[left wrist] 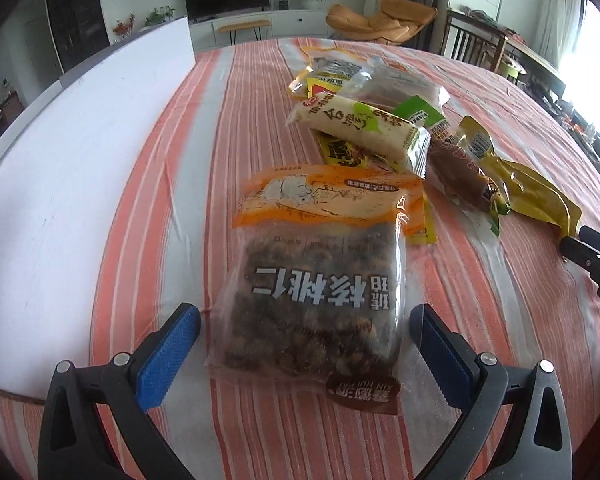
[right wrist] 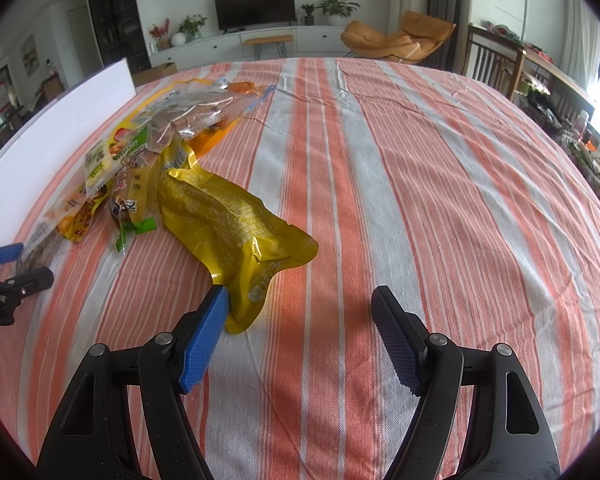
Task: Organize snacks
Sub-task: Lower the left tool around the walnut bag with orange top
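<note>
A clear walnut snack bag [left wrist: 312, 280] with an orange top lies flat on the striped tablecloth. My left gripper [left wrist: 304, 320] is open, its blue pads on either side of the bag's near end. Behind it lies a pile of snacks: a cream packet [left wrist: 356, 128], a brown sausage pack [left wrist: 460, 172] and a yellow pouch [left wrist: 528, 192]. In the right wrist view the yellow pouch [right wrist: 236, 224] lies just ahead. My right gripper [right wrist: 300, 300] is open, its left pad beside the pouch's near corner. The left gripper shows at that view's left edge [right wrist: 8, 268].
A white board [left wrist: 72, 128] stands along the table's left side, also in the right wrist view [right wrist: 60, 120]. The striped cloth [right wrist: 440, 200] stretches to the right of the pile. Chairs and a wooden table [right wrist: 500, 64] stand beyond the far right edge.
</note>
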Demonstrator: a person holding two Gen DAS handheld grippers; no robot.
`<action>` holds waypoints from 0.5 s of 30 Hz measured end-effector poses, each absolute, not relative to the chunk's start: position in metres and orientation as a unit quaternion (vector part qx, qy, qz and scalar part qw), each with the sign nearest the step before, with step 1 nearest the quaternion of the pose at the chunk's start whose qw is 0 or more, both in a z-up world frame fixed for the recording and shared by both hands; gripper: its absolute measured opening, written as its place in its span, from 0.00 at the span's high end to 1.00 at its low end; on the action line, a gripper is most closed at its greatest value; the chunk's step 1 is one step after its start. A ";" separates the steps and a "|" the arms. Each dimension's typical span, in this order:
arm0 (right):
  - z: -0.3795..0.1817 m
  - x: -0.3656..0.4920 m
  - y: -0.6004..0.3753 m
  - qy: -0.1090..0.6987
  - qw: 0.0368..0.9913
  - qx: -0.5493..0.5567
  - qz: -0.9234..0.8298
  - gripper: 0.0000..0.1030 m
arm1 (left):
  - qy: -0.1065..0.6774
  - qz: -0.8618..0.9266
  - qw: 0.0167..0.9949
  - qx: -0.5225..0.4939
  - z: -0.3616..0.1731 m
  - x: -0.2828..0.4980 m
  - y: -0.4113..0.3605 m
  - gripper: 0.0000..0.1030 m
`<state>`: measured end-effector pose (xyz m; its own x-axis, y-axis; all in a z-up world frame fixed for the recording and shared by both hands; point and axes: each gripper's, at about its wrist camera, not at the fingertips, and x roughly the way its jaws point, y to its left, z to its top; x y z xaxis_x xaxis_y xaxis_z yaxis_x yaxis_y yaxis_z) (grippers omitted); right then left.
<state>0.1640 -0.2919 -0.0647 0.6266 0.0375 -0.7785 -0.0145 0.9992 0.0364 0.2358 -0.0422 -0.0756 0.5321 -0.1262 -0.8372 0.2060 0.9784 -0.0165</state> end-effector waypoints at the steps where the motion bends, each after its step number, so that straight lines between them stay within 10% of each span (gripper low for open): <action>1: -0.065 0.164 -0.292 0.432 0.902 0.013 0.014 0.25 | 0.474 -0.095 0.874 0.042 -0.076 0.235 -0.042 0.00; 15: -0.065 0.164 -0.292 0.432 0.902 0.014 0.014 0.25 | 0.491 -0.152 0.855 0.063 -0.073 0.233 -0.034 0.00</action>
<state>0.1639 -0.2923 -0.0648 0.6266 0.0377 -0.7784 -0.0141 0.9992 0.0370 0.2334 -0.0341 -0.0726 0.4718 -0.1979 -0.8592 0.3223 0.9458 -0.0408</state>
